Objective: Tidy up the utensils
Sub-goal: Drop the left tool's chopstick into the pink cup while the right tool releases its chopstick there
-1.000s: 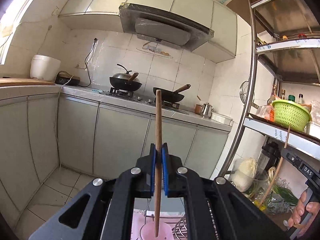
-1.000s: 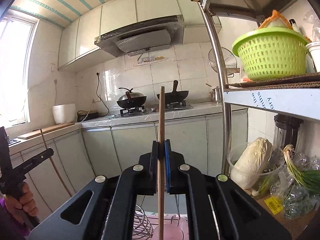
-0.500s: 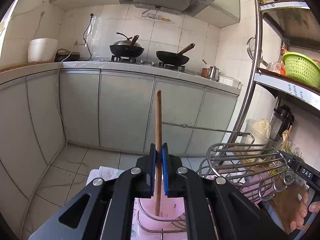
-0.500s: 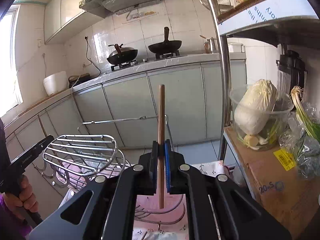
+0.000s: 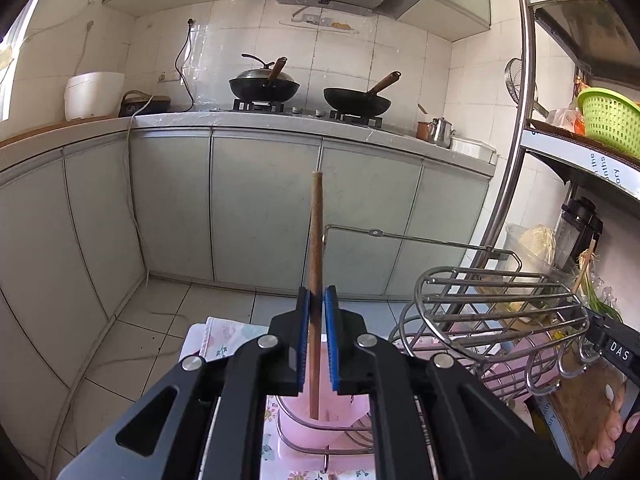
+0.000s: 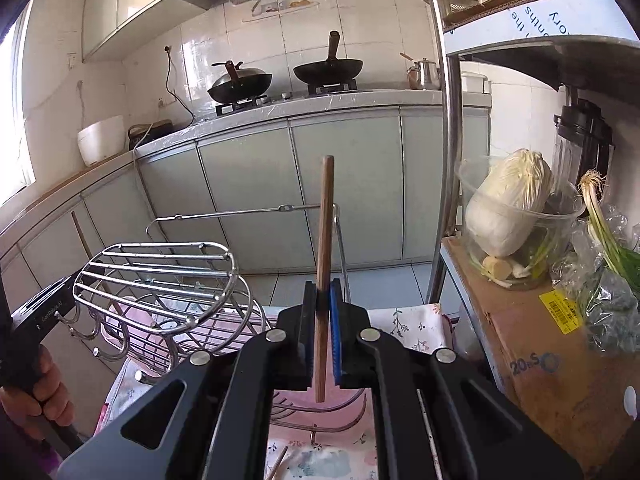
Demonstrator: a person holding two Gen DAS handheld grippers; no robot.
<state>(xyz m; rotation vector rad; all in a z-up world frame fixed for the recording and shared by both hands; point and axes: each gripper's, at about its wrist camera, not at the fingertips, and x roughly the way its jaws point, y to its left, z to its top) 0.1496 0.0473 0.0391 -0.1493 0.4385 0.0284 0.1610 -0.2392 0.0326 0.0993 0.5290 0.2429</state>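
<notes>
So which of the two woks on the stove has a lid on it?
The left wok has the domed lid; the right wok sits open.

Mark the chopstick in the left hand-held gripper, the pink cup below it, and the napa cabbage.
chopstick (image 5: 316,240), left wrist view, mid shaft
pink cup (image 5: 352,410), left wrist view, inner wall
napa cabbage (image 6: 508,200), right wrist view, leafy middle
</notes>
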